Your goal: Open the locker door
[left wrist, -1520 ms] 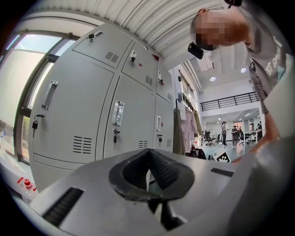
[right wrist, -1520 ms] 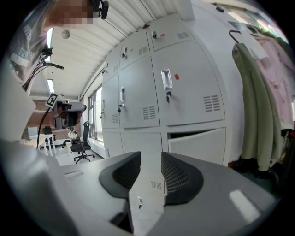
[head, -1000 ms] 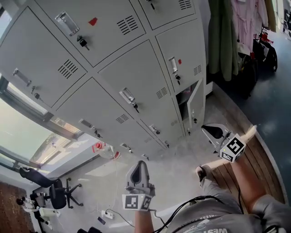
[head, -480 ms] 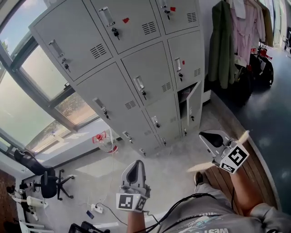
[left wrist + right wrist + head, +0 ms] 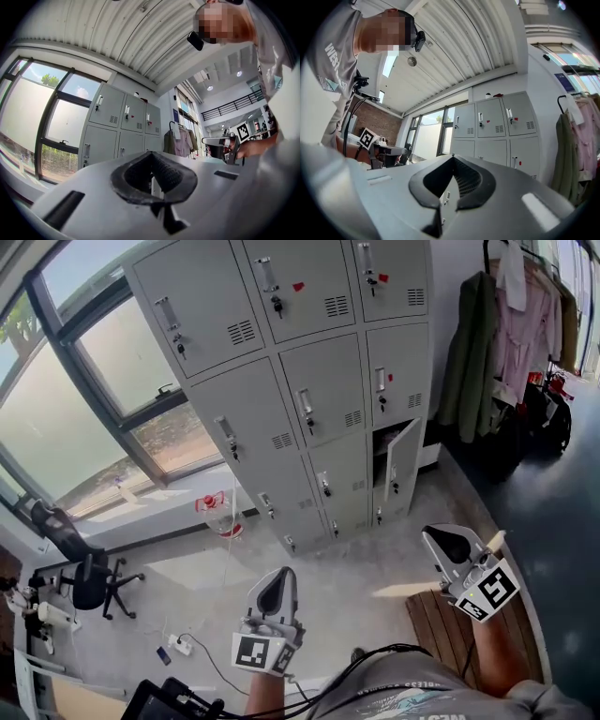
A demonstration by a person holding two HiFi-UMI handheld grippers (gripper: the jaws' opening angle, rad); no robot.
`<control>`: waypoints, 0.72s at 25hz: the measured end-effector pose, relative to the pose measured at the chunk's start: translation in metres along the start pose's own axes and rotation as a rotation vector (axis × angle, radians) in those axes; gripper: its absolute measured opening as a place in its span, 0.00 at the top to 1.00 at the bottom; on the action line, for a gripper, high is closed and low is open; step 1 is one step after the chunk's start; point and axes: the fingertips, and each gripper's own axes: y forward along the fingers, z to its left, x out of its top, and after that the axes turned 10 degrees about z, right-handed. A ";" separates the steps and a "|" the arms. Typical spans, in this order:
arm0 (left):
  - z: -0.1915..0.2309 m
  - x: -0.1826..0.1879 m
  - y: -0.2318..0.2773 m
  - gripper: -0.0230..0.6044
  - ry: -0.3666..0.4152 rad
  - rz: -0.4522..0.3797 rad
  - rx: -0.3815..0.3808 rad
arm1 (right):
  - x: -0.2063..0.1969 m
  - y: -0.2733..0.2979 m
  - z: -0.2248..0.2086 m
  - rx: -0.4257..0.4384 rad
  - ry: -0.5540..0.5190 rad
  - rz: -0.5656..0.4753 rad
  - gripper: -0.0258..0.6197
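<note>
A block of grey lockers (image 5: 309, 381) stands against the wall, well ahead of me across the floor. One lower door (image 5: 401, 460) at its right column hangs ajar; the others are closed, with keys in their locks. My left gripper (image 5: 279, 574) is held low at the bottom centre, shut and empty. My right gripper (image 5: 428, 531) is at the lower right, also shut with nothing in it. Both point towards the lockers and are far from them. The lockers (image 5: 124, 126) show over the left gripper (image 5: 151, 153), and the lockers (image 5: 497, 124) show past the right gripper (image 5: 452, 157).
Coats hang on a rack (image 5: 511, 334) right of the lockers, with a dark bag (image 5: 548, 418) below. A large window (image 5: 84, 399) fills the left wall. An office chair (image 5: 89, 582), a power strip with cable (image 5: 178, 645) and a wooden board (image 5: 441, 615) are on the floor.
The head view has swung so the lockers now stand more upright and farther up the frame. Both grippers have stayed low in front of me, the right one slightly lower.
</note>
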 end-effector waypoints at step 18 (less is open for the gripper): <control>-0.217 0.008 -0.148 0.95 0.049 0.011 0.116 | 0.012 -0.246 0.062 0.094 0.026 -0.008 0.97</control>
